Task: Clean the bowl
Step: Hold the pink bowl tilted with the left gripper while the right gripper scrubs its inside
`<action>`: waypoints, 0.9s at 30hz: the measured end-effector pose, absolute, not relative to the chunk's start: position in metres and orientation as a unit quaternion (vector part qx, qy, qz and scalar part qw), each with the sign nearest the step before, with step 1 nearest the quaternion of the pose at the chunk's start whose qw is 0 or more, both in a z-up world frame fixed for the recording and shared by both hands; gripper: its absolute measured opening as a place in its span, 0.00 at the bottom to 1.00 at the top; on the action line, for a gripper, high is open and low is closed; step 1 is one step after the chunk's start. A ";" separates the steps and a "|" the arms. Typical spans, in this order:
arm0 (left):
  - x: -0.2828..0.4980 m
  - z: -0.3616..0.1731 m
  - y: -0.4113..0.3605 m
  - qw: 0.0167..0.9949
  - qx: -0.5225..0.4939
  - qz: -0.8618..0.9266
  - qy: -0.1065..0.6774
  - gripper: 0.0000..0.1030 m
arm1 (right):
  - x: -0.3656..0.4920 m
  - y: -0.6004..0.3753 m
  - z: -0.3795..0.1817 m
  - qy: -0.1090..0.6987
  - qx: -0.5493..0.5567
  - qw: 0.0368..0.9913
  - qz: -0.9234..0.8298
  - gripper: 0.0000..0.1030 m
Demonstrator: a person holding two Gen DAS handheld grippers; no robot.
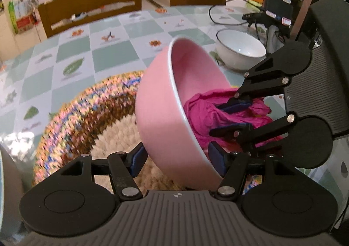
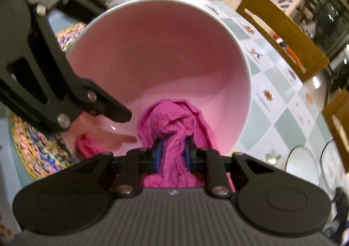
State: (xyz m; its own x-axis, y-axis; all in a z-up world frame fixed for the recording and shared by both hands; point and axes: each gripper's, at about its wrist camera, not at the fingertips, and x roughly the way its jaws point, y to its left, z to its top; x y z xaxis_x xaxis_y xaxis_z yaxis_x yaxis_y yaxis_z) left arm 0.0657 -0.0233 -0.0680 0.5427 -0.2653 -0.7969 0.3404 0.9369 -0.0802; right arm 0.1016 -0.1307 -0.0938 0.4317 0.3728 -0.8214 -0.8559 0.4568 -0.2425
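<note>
- The left gripper (image 1: 177, 159) grips the pink bowl (image 1: 161, 115) by its rim, one blue pad (image 1: 137, 158) outside the wall and one inside.
- The bowl is tipped on its side, just above the woven mat (image 1: 87, 119), so only that pinch on the rim keeps it up.
- The right gripper (image 2: 173, 151) is squeezed tight on a bright pink cloth (image 2: 174, 123), and the bunched cloth sits inside the bowl, against the low part of the wall.
- If the cloth pushes too hard, I think the smooth bowl could twist or slide out of the left pads and drop on the mat.
- The right fingers are very close to the left ones, so they could bump.
- The cloth could slip loose from the pinch.
- A white bowl (image 1: 240, 47) sits on the checked table (image 1: 109, 49) beyond the right fingers; a wide swing might knock it.
</note>
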 end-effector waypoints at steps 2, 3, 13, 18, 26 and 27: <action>0.065 -0.073 -0.024 0.874 0.037 -0.174 0.453 0.61 | 0.101 -0.131 -0.094 0.368 -0.318 0.782 0.390 0.21; 0.064 -0.075 -0.024 0.873 0.036 -0.173 0.455 0.61 | 0.101 -0.131 -0.094 0.372 -0.309 0.785 0.388 0.21; 0.064 -0.075 -0.008 0.883 -0.005 -0.148 0.445 0.38 | 0.089 -0.128 -0.093 0.391 -0.244 0.796 0.393 0.21; 0.059 -0.069 0.001 0.886 -0.003 -0.144 0.441 0.33 | 0.075 -0.122 -0.092 0.393 -0.210 0.803 0.395 0.21; 0.043 -0.056 0.013 0.891 0.017 -0.134 0.433 0.32 | 0.056 -0.114 -0.088 0.410 -0.147 0.806 0.402 0.20; 0.041 -0.055 0.014 0.892 0.020 -0.134 0.432 0.32 | 0.056 -0.112 -0.088 0.411 -0.142 0.805 0.403 0.20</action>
